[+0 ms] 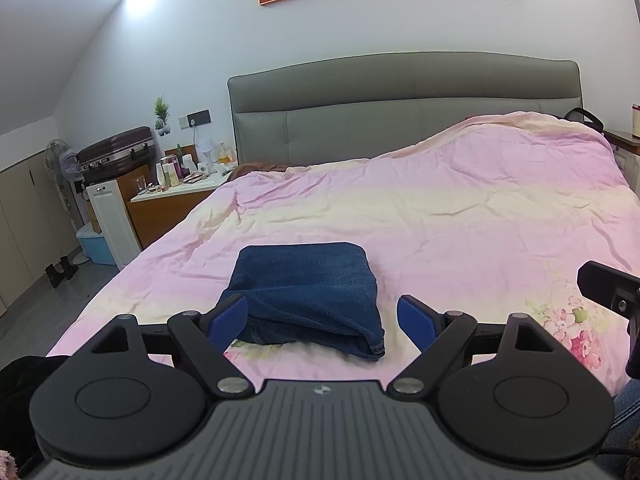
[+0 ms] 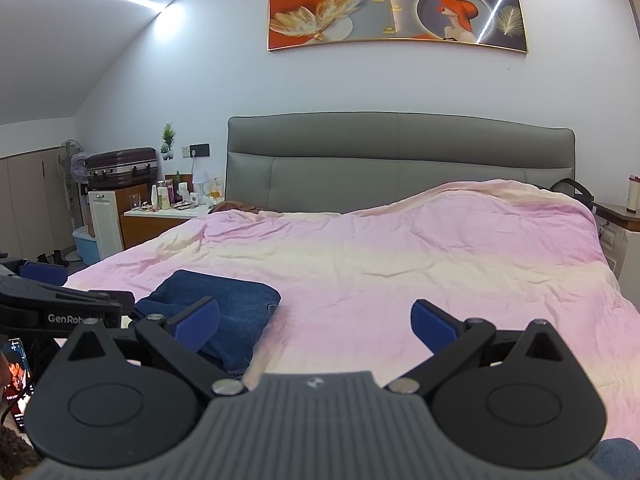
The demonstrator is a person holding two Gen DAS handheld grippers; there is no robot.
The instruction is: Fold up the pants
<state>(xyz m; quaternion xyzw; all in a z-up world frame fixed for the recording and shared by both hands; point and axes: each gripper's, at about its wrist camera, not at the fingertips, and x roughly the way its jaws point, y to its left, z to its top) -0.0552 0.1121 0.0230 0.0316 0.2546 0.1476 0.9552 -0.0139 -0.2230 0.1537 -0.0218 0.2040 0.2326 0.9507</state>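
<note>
Dark blue jeans (image 1: 308, 288) lie folded into a compact bundle on the pink bedspread (image 1: 440, 208) near the bed's front edge. My left gripper (image 1: 322, 320) is open and empty, held just before the bundle's near edge, its blue pads to either side. In the right wrist view the folded jeans (image 2: 228, 304) lie to the left. My right gripper (image 2: 316, 322) is open and empty above bare bedspread (image 2: 400, 264), to the right of the jeans. The left gripper's body (image 2: 60, 304) shows at that view's left edge.
A grey padded headboard (image 1: 400, 108) backs the bed. A nightstand (image 1: 176, 196) crowded with bottles stands at the left, with a suitcase (image 1: 116, 152), fan and blue bin beyond. A phone (image 2: 18, 376) shows at lower left. A shelf with a cup (image 2: 632, 196) stands at right.
</note>
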